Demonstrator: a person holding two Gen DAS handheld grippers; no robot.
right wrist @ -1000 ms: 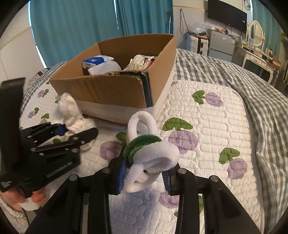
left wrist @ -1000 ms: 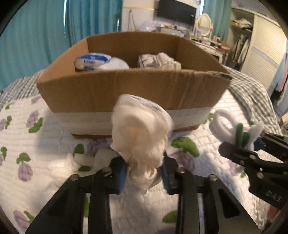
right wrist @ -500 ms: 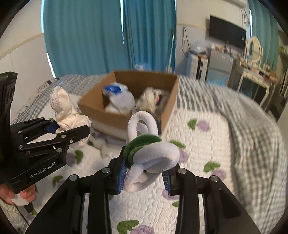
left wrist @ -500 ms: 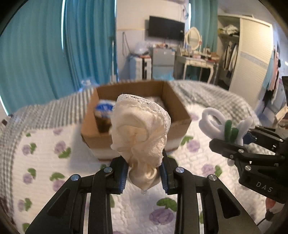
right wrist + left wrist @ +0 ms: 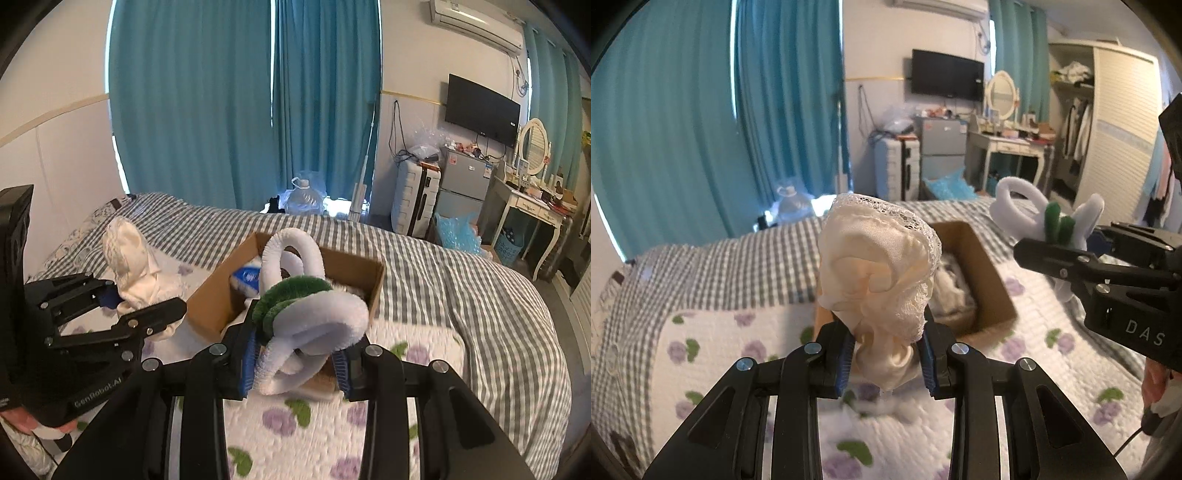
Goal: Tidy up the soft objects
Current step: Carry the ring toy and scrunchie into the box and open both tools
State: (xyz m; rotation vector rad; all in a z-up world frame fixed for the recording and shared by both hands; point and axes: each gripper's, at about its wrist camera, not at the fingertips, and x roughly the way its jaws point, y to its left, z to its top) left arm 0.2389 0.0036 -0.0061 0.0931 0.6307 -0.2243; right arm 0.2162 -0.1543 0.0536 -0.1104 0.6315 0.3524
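My left gripper (image 5: pixel 886 360) is shut on a cream lace-trimmed cloth bundle (image 5: pixel 879 273), held high above the bed; it also shows in the right wrist view (image 5: pixel 129 258). My right gripper (image 5: pixel 295 365) is shut on a white and green fuzzy loop toy (image 5: pixel 306 306), seen at the right of the left wrist view (image 5: pixel 1045 218). An open cardboard box (image 5: pixel 376 280) with soft items and a blue-white pack (image 5: pixel 247 275) sits on the bed below and ahead of both grippers; it also shows in the left wrist view (image 5: pixel 986 273).
The bed has a white quilt with purple flowers (image 5: pixel 713 354) over a grey checked cover (image 5: pixel 480 295). Teal curtains (image 5: pixel 240 110), a water jug (image 5: pixel 304 195), a small fridge (image 5: pixel 465 177) and a dressing table (image 5: pixel 532 199) stand beyond the bed.
Both grippers have risen well above the bed with their loads, so the box now looks smaller and lower. Both grips are unchanged.
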